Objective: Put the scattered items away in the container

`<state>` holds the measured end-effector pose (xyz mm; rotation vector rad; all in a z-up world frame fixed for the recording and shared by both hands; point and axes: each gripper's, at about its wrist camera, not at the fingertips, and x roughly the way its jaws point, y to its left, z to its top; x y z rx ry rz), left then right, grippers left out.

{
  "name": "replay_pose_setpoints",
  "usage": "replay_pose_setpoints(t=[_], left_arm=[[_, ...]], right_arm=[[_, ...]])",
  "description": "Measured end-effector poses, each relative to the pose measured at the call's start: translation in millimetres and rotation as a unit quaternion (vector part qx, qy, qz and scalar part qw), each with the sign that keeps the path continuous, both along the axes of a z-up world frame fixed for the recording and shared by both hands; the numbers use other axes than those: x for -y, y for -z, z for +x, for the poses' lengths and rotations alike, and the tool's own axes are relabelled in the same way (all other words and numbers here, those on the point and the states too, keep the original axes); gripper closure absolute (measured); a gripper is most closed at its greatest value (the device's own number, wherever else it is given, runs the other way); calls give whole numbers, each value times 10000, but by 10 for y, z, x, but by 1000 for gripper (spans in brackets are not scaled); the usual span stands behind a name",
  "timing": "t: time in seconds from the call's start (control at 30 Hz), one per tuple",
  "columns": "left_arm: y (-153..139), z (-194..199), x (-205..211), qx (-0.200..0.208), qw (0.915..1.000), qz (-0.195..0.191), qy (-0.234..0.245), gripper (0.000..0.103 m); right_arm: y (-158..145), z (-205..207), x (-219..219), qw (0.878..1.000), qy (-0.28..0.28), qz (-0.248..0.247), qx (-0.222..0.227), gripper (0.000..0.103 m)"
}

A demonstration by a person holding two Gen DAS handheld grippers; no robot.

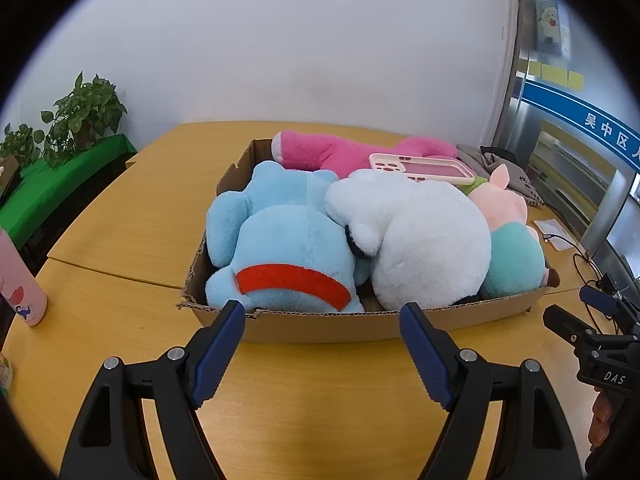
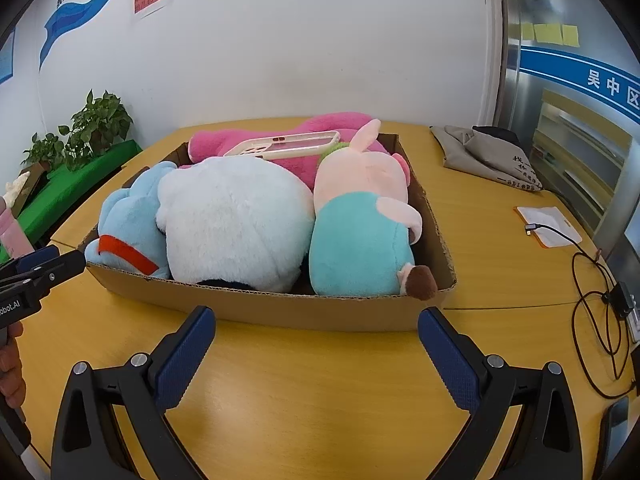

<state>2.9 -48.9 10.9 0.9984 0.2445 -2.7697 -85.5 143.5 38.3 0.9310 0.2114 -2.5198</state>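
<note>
Both grippers hover just in front of the cardboard box [image 2: 280, 312]; left gripper [image 1: 322, 312] and right gripper [image 2: 316, 320] are spread, holding nothing. Risk: the phone case [image 2: 280, 146] lies loose atop the pink plush [image 1: 344, 152] at the box's back and could slide off if bumped. The box is overfilled: blue plush [image 1: 280, 240], white plush [image 2: 236, 216], pig plush [image 2: 360, 232] bulge above its rim.

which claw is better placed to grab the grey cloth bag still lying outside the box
Probably the right claw: the grey cloth bag lies right of the box, the left claw is farther, and both are open.
</note>
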Motion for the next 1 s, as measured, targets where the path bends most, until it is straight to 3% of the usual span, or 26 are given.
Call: replay_pose_setpoints(t=[1.0], left_arm=[[-22,33,-188,24,9998,-183,126,24]], right_arm=[[-56,113,-85,9998,63,101,-129,0]])
